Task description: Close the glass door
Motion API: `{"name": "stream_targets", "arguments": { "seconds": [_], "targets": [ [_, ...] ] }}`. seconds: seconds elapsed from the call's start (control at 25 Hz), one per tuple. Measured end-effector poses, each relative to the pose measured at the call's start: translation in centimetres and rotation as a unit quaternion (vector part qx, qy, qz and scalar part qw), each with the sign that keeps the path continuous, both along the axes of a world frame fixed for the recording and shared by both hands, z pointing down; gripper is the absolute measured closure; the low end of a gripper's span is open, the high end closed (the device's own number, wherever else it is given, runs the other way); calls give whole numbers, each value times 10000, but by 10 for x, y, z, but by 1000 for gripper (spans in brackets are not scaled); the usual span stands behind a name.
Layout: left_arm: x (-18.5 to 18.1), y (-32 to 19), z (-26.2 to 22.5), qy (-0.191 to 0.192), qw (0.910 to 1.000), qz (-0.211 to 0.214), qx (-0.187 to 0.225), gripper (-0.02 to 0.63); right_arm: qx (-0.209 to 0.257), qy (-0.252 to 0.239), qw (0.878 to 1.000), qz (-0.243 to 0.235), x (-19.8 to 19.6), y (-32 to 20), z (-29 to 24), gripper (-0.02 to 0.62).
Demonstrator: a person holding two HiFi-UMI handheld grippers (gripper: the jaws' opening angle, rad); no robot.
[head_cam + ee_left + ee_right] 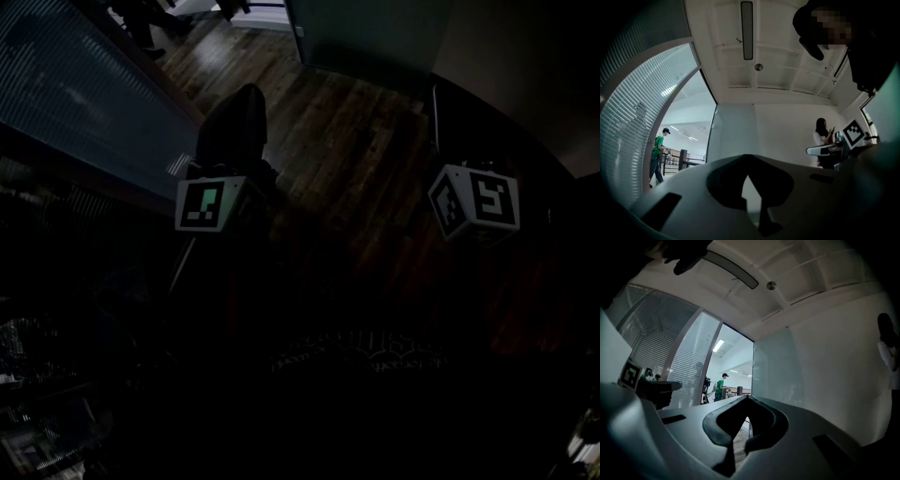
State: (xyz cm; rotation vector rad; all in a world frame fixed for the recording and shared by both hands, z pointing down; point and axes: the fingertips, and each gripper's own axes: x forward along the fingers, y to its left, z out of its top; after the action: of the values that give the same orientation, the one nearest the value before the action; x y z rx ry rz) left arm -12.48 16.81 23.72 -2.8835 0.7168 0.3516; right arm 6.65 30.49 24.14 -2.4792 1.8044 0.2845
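Observation:
The glass door [776, 373] is a tall frosted panel standing open beside a bright doorway [736, 366]. In the left gripper view the same door [736, 133] stands right of the opening [689, 140]. In the dark head view the door [366, 33] is at the top, beyond both grippers. My left gripper [746, 156] and my right gripper [747, 397] both point toward it from a distance, jaws closed tip to tip with nothing between them. Their marker cubes [206, 203] [475, 200] show in the head view.
A frosted, slatted glass wall [84, 103] runs along the left. The floor [347, 150] is dark wood. A person in green [721, 386] stands beyond the doorway. Another person [822, 136] stands by the right wall.

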Motion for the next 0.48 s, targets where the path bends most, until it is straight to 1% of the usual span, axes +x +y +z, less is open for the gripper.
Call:
{"name": "stream_targets", "arguments": {
  "seconds": [0.16, 0.32, 0.48],
  "targets": [
    [17, 12, 4, -68, 9999, 135, 74, 618, -35, -159, 9996, -233, 9, 1, 2, 600],
    [37, 16, 2, -94, 9994, 274, 192, 617, -299, 18, 9995, -66, 25, -5, 9, 600],
    [63, 1, 2, -104, 9988, 449, 154, 601, -476, 60, 9988, -96, 38, -25, 11, 600]
  ]
}}
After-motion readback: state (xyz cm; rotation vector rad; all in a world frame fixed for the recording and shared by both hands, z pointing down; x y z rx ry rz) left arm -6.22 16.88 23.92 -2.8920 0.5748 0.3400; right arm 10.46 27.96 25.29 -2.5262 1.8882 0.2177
